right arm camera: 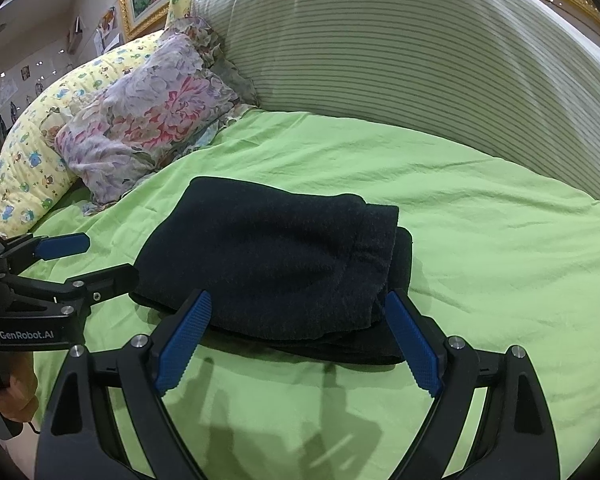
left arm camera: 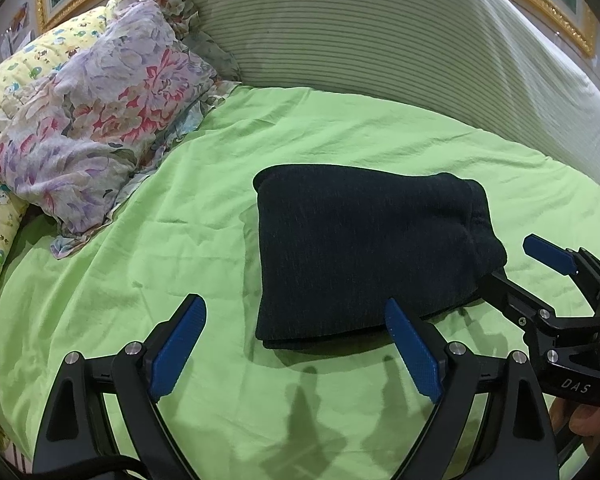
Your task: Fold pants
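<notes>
The dark navy pants (left arm camera: 364, 256) lie folded into a compact rectangle on the green bedsheet (left arm camera: 180, 240); they also show in the right wrist view (right arm camera: 276, 260). My left gripper (left arm camera: 296, 312) is open and empty, just in front of the pants' near left corner. My right gripper (right arm camera: 300, 308) is open and empty, its jaws spread across the pants' near edge, above the sheet. The right gripper also shows in the left wrist view (left arm camera: 516, 264) beside the pants' right end. The left gripper shows in the right wrist view (right arm camera: 104, 256) at the pants' left side.
A floral pillow (left arm camera: 100, 120) and a yellow cartoon-print quilt (left arm camera: 4, 92) lie at the bed's far left. A striped padded headboard (left arm camera: 360, 28) curves along the back. Green sheet (right arm camera: 480, 220) stretches to the right of the pants.
</notes>
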The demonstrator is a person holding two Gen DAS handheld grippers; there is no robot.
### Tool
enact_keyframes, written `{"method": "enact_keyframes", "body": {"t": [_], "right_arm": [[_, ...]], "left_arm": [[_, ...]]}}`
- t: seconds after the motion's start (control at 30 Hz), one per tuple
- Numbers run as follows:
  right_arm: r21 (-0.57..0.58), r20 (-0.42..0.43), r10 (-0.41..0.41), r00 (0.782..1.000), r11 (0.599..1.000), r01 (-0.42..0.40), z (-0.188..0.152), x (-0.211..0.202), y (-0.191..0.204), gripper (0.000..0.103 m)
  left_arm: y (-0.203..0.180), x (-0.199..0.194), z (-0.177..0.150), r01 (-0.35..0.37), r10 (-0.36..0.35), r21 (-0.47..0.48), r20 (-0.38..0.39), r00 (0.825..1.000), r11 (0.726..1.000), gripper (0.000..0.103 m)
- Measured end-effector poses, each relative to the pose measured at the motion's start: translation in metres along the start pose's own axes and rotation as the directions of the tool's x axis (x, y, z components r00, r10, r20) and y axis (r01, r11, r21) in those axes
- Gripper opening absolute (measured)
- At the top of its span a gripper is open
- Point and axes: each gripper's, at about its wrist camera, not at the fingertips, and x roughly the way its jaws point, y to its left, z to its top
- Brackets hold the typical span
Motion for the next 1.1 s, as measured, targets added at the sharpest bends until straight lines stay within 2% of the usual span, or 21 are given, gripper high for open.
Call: {"method": "enact_keyframes", "body": {"t": [0.37,0.6,0.7,1.1], "right_arm": [[0.0,0.015,-0.005,1.0,1.0,0.005,0.001,-0.003,0.001,0.089],[0.004,0.016,-0.012,1.0,1.0,0.012,0.004,-0.001,-0.006,0.089],[0.016,0.009,-0.019,1.0,1.0,0.019,0.003,0.0,-0.011,0.089],[0.039,0.006,-0.023,1.0,0.999,0.023,0.003,0.001,-0.019,0.089]], "left_arm": [[-0.001,-0.005,0.004,-0.001,0.001,0.002,0.017,1.0,1.0,0.092],[0.006,-0.001,0.01,-0.006,0.007,-0.046,0.018,1.0,0.999,0.092],[0.009,0.0,0.011,-0.034,0.035,-0.063,0.025,0.999,0.997,0.092],[0.008,0.014,0.011,-0.038,0.037,-0.062,-0.013,0.999,0.997,0.092]]}}
